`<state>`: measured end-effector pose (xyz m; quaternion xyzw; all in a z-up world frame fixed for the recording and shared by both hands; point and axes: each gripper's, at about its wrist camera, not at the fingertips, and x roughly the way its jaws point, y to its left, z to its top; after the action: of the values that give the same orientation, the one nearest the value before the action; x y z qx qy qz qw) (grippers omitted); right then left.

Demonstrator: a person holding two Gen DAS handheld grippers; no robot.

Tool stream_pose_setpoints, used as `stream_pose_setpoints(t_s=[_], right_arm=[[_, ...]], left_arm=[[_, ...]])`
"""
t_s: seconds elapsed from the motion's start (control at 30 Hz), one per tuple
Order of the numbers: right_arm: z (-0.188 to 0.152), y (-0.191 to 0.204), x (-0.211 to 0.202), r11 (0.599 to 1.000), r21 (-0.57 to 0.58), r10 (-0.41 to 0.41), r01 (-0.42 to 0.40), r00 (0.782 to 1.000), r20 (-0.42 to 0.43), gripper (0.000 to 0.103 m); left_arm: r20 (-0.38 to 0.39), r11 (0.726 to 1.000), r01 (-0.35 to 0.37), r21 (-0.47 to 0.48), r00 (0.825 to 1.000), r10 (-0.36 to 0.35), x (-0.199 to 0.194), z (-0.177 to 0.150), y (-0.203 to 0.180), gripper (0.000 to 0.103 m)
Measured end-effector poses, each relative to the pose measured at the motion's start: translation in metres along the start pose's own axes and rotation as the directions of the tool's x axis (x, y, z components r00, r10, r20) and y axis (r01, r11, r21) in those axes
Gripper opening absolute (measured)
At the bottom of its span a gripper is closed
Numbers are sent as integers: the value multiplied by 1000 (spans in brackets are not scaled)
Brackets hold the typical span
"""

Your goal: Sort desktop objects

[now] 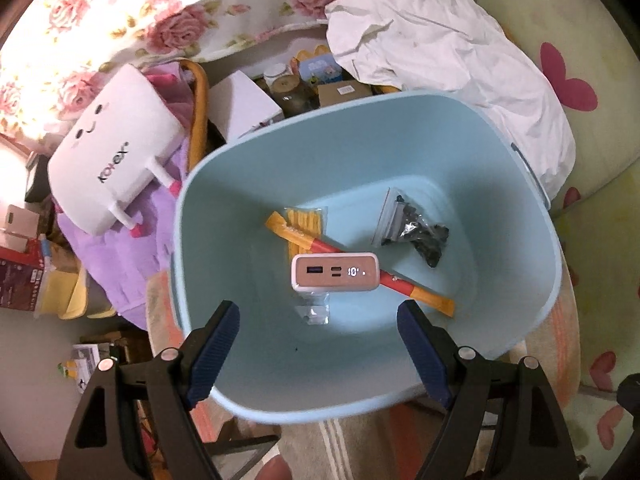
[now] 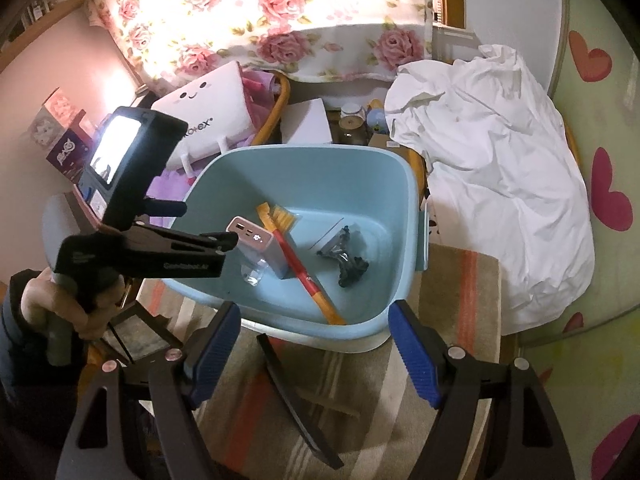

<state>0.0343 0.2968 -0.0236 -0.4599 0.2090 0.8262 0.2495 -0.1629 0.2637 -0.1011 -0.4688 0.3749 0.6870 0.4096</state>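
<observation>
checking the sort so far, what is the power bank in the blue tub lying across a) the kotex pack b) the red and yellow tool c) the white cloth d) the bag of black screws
b: the power bank lies across the red and yellow tool in the blue tub; the bag of black screws lies apart from it.

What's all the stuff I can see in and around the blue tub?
Light blue plastic tub: one, centre.
White power bank: one, inside tub, display lit.
Red-and-yellow stick: one, under power bank.
Clear bag of black bits: one, inside tub.
Small clear bag: one, by power bank.
White smiley-face box: one, left of tub.
Crumpled white cloth: one, right.
Left gripper: open, over tub.
Right gripper: open, empty.
</observation>
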Motion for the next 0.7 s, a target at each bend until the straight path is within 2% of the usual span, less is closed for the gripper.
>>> stream_pose_setpoints(t_s=[0.7], right_arm=[[-35, 12, -56, 999, -35, 17, -15, 998, 64, 80]], left_arm=[[97, 995, -64, -79, 993, 71, -85, -56, -11, 84]])
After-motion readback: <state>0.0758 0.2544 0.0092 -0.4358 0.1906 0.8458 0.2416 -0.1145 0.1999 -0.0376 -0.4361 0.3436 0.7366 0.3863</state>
